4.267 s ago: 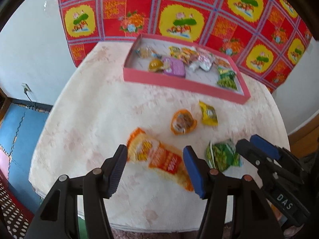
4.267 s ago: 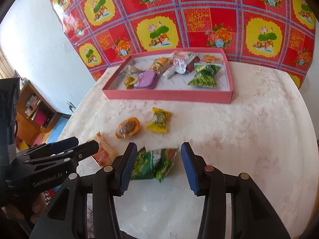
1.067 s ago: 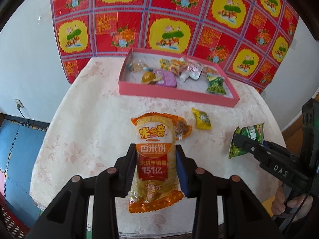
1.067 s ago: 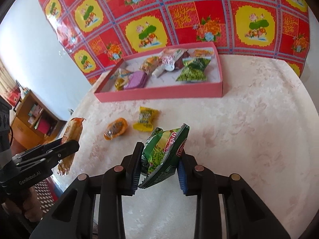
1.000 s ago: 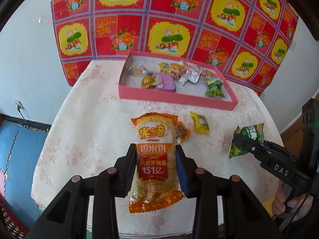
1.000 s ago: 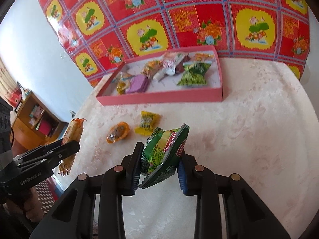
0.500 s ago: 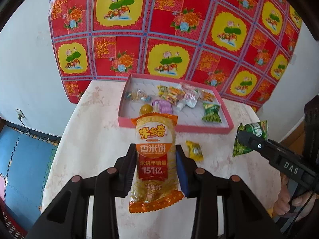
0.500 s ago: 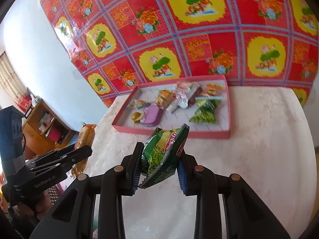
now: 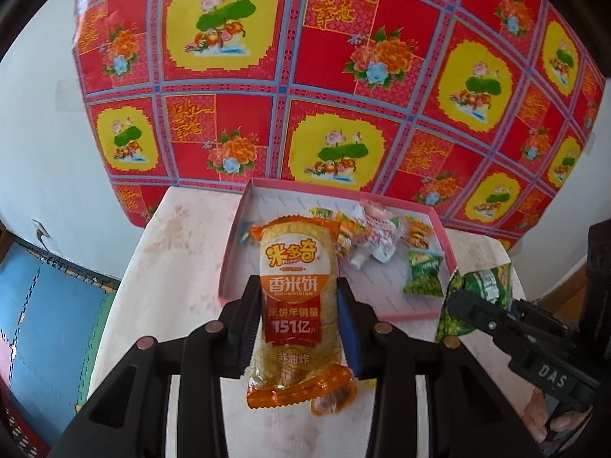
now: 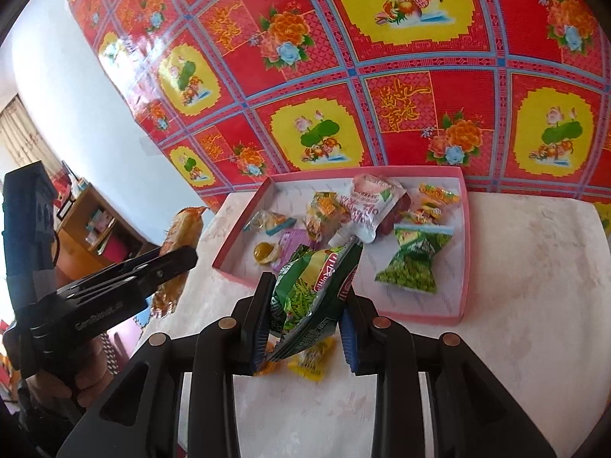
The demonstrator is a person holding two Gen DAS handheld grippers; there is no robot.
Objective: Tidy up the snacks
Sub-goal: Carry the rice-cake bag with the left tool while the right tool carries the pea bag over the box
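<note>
Left gripper (image 9: 299,318): jaws were closed on the orange rice-cracker pack (image 9: 298,305), gripped at mid-length, pack upright, its top in line with the near left corner of the pink tray (image 9: 229,267). Pack was off the table (image 9: 183,236); its lower crimped end hung below the fingers.

Right gripper (image 10: 305,309): jaws were clamped on the green snack bag (image 10: 313,286), tilted, upper corner pointing toward the tray (image 10: 464,252). Bag was held above the table (image 10: 534,286) just in front of the tray's near wall. In the left wrist view the same bag (image 9: 477,297) showed at the right, pinched in the right gripper's (image 9: 458,305) tip beside the tray's near right corner.

Beneath the right gripper, a small yellow packet (image 10: 311,358) lay on the table, partly hidden.

Tray contents, all loose inside: a second green pea bag (image 10: 412,263) near the right wall, a white-pink pouch (image 10: 366,206) at centre back, a purple packet (image 10: 290,242), a yellow round sweet (image 10: 263,252), several orange wrappers.

Tray sat at the table's far edge against a red-and-yellow patterned cloth (image 9: 305,76).
</note>
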